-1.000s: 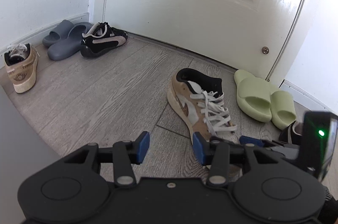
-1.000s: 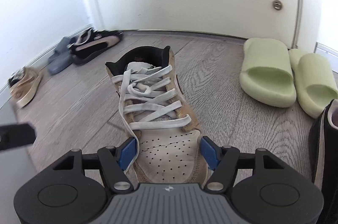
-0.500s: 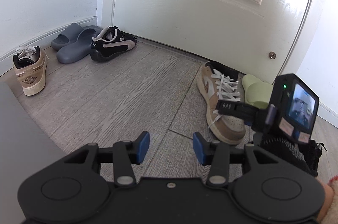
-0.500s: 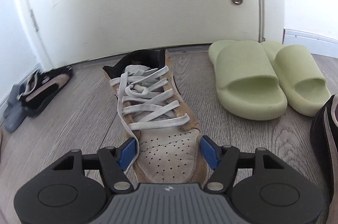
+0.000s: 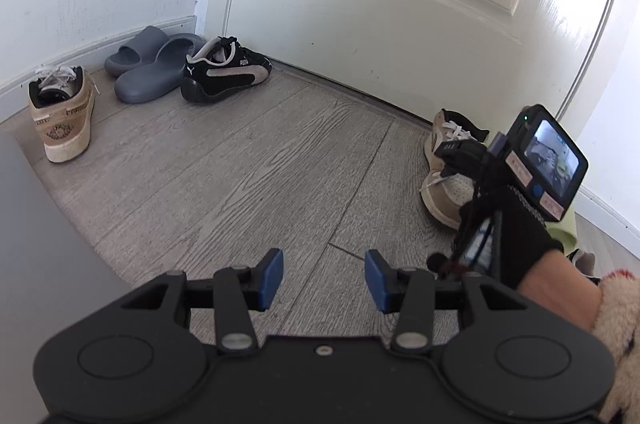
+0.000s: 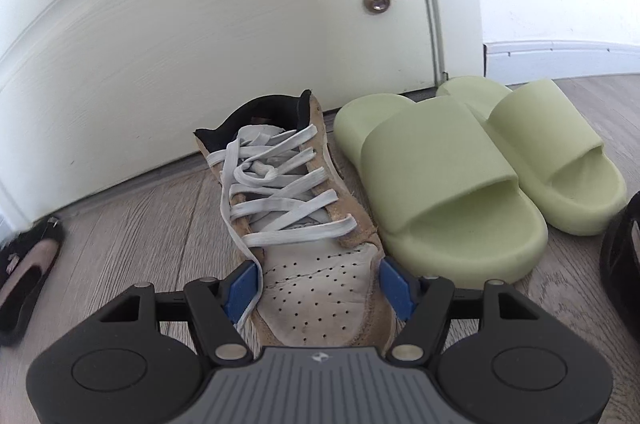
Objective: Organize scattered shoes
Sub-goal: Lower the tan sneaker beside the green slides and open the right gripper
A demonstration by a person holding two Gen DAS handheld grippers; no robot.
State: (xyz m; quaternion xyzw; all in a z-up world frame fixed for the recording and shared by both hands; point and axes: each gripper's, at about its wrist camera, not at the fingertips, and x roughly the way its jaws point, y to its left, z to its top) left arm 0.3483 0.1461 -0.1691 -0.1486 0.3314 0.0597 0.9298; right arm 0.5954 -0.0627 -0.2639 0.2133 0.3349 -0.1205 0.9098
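Note:
My right gripper (image 6: 320, 288) is shut on the toe of a tan sneaker (image 6: 304, 224) with white laces. The sneaker's heel points at the white door (image 6: 200, 23), and its right side lies against a pair of green slides (image 6: 440, 183). In the left wrist view the same sneaker (image 5: 444, 159) sits by the door's bottom edge, partly hidden behind a gloved hand (image 5: 520, 248). Its matching tan sneaker (image 5: 64, 115) stands far left by the wall. My left gripper (image 5: 324, 280) hangs open over bare floor, holding nothing.
Grey slides (image 5: 152, 71) and a black sneaker (image 5: 224, 75) lie in the left corner by the door hinge. Another black shoe (image 6: 624, 256) shows at the right edge. A grey panel (image 5: 40, 264) fills the near left. Wood floor stretches between the two groups.
My right gripper has carried the tan sneaker right and toward the door, up beside the green slides. The left gripper stayed open and drew back leftward.

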